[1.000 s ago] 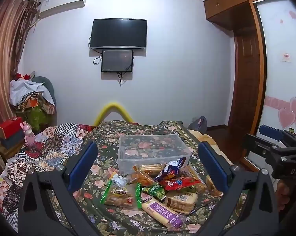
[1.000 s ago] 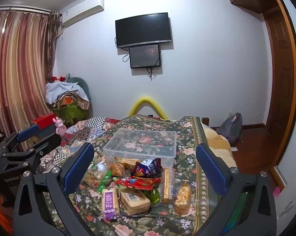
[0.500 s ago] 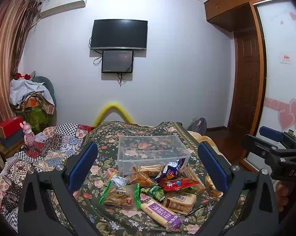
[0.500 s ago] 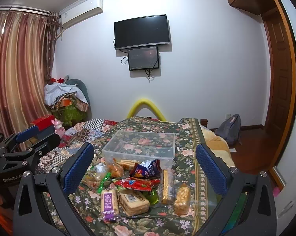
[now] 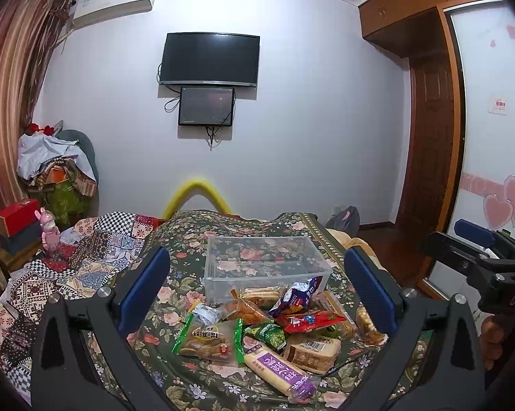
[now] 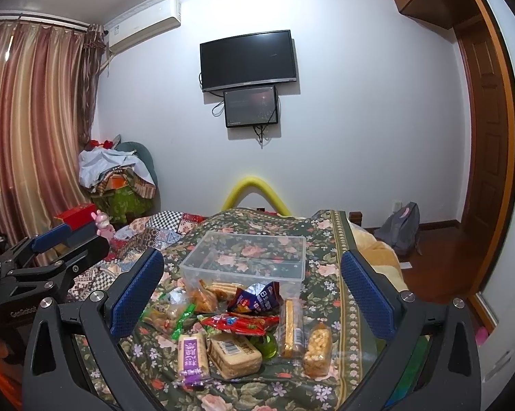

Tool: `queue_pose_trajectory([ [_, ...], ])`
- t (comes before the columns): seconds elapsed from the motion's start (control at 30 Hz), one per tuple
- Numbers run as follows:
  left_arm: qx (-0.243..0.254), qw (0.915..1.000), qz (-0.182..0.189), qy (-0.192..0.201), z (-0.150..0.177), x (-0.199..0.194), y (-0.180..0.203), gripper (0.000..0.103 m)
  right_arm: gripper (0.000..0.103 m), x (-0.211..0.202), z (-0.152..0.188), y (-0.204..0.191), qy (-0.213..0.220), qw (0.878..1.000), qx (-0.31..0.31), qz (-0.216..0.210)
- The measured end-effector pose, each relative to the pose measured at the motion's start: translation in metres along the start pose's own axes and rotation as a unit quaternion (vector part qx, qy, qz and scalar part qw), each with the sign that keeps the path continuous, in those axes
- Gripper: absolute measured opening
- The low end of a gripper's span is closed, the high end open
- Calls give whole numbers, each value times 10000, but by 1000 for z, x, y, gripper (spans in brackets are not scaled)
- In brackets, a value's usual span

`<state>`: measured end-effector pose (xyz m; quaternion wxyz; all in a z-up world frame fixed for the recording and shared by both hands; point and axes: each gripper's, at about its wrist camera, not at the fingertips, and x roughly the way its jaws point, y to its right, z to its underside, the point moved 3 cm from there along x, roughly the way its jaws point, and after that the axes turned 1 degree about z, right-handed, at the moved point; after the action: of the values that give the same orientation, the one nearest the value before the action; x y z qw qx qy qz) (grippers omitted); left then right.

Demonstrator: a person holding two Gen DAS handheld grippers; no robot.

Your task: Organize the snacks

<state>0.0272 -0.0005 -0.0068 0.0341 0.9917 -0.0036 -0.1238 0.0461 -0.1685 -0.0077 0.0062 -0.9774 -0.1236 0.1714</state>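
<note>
I'm getting even, soft indoor light in both feeds, no harsh shadows. Fisheye is bending the curtain (image 6: 28,144) at the left edge and the wardrobe (image 5: 438,109) on the right, corners are going black. Center's looking sharp; the TV (image 5: 211,60) is catching faint glare.

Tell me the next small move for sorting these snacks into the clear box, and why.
Probably lower the right hand-held gripper onto the long gold packet nearest it. Both grippers are open and hold nothing, the clear box looks empty, and every snack lies in the pile in front of it on the floral bedspread. That packet lies apart at the pile's right edge, so it seems easy to pinch alone.
</note>
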Motion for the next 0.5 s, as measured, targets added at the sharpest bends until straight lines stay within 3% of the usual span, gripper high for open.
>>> queue_pose_trajectory([
  [0.5,-26,10000,8,6,0,1,-1,103,103,-1,0,-2,34,10000,7,-13],
])
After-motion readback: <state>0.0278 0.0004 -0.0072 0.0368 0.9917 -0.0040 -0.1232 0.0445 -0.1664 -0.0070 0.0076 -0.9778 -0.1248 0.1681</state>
